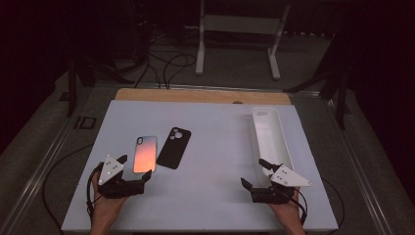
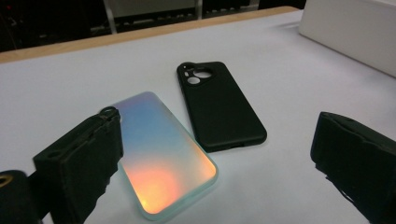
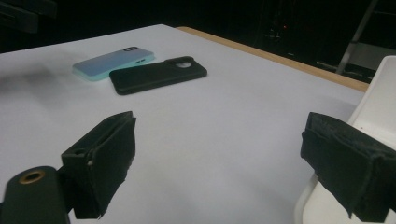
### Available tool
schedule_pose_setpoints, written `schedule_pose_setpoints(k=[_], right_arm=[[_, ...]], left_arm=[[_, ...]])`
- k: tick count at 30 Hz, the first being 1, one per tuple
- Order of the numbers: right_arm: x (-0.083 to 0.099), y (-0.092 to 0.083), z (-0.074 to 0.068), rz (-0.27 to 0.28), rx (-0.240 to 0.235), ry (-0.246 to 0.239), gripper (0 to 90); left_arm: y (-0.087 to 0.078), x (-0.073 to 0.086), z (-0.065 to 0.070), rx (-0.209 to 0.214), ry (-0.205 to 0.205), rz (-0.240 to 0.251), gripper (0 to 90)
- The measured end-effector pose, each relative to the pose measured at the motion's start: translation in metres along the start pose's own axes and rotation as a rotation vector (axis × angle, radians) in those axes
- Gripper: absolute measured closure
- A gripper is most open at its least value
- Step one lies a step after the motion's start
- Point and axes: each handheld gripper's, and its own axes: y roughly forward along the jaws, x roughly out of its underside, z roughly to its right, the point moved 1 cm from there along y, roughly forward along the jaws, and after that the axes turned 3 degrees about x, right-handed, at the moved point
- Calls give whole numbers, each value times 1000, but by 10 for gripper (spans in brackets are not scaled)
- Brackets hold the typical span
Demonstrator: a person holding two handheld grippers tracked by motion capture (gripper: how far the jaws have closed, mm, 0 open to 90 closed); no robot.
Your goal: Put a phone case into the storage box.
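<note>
While both hand-held tools hover low over the near edge of the white table, two phone cases lie flat on it and one long white tray stands to their right. Taking the tray as the landmark: the black case lies well to its left, matte, rounded at the corners, with a round camera cutout at its far end; the iridescent case lies just beyond that, farther from the tray, glossy, shading from pale blue to orange, with a translucent mint rim. From above, the two cases sit side by side, close together, perhaps touching at their near corners.

The left gripper hangs released, jaws wide apart, its left jaw over the near left corner of the iridescent case, the black case ahead between the jaws. The right gripper is likewise spread and holds nothing, poised beside the tray's near end. The tray is smooth plastic, narrow and rectangular, with rounded walls.
</note>
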Motion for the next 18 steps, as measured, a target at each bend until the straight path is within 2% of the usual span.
schedule_pose_setpoints(k=[3,5,9,12,13,15,18], right_arm=[[0,0,0,0,-1,3,102],[0,1,-1,-2,1,-1,103],[0,1,-1,-4,1,-2,103],[0,2,0,-1,4,1,103],[1,2,0,-1,4,2,103],[0,1,0,-1,10,1,103],[0,1,0,3,11,-2,103]], left_arm=[[7,0,0,-38,-13,-17,81],[13,0,-1,-59,-18,-28,167],[28,1,0,-41,-22,-61,371],[35,3,2,-7,0,-95,570],[36,4,2,-7,2,-108,632],[39,5,3,-20,6,-122,708],[43,4,2,-12,-6,-123,826]])
